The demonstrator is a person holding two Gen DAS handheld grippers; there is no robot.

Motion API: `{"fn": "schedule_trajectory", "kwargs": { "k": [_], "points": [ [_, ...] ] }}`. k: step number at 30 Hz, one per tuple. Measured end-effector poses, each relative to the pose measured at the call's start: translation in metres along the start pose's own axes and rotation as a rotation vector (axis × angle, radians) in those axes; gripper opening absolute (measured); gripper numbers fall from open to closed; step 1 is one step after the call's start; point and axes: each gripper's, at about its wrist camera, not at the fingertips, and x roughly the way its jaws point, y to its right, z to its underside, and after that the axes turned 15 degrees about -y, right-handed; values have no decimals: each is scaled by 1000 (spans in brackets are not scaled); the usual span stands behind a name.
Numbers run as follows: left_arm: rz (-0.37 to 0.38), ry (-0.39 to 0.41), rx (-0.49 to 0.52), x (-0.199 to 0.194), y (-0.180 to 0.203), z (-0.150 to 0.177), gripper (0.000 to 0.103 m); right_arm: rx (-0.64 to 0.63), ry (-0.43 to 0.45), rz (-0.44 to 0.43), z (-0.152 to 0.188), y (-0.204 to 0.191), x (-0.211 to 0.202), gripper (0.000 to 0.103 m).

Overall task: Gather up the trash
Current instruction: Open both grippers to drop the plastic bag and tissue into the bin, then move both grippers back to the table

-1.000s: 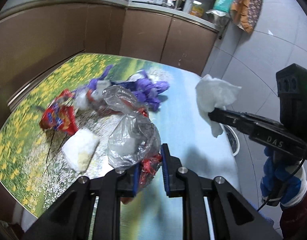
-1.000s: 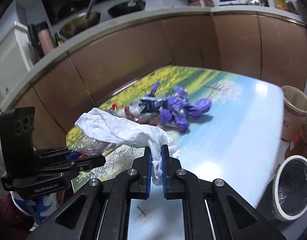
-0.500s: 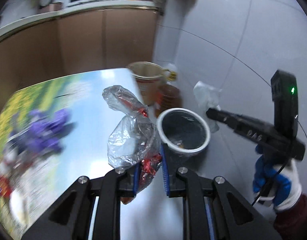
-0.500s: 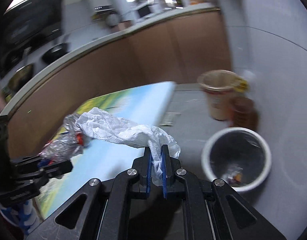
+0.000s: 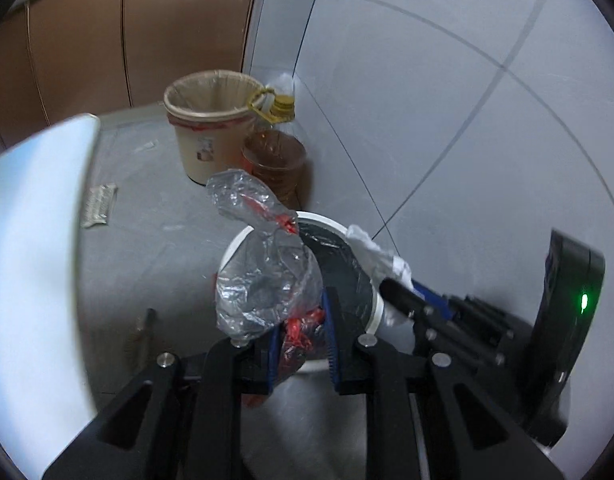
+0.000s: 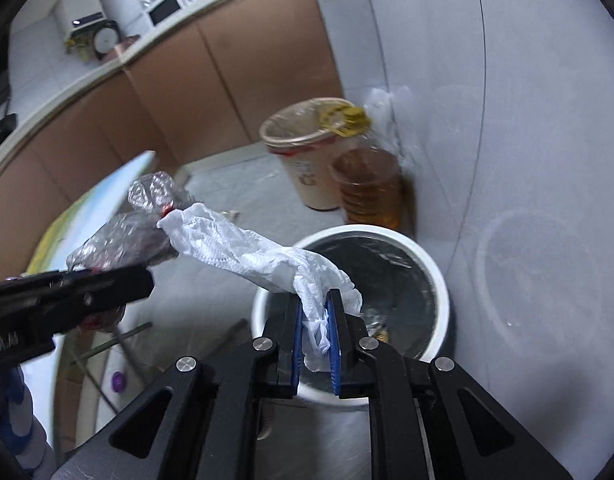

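My left gripper [image 5: 301, 330] is shut on a crumpled clear plastic bag [image 5: 263, 272] with red wrapper bits, held over the near rim of a white trash bin [image 5: 377, 312] with a black liner. My right gripper [image 6: 315, 322] is shut on a crumpled white paper towel [image 6: 247, 252], held over the same bin [image 6: 439, 280]. The right gripper with the towel [image 5: 381, 258] shows at the bin's right in the left wrist view. The left gripper with the bag [image 6: 119, 236] shows at the left in the right wrist view.
A beige bucket [image 5: 209, 120] with a plastic liner and an amber oil jug [image 5: 277, 156] stand by the grey tiled wall behind the bin. The table edge [image 5: 35, 240] is at the left. Brown cabinets [image 6: 187, 72] run behind.
Both grippers have swung from the table toward the floor and now hover over the white bin, closer than half a second ago. Each holds its trash as before.
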Motion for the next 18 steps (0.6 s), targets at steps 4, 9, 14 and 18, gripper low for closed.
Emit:
{"fn": "schedule_trajectory", "kwargs": {
  "k": [4, 9, 14, 18],
  "points": [
    [46, -29, -25, 29, 2, -21, 34, 17, -25, 49, -11, 16, 23, 28],
    [80, -26, -46, 34, 2, -29, 48, 44, -45, 78, -12, 30, 31, 46],
    [62, 48, -40, 3, 6, -13, 48, 37, -29, 81, 1, 22, 17, 51],
    [23, 144, -54, -38, 3, 7, 48, 5, 17, 66, 8, 0, -7, 60]
  ]
}}
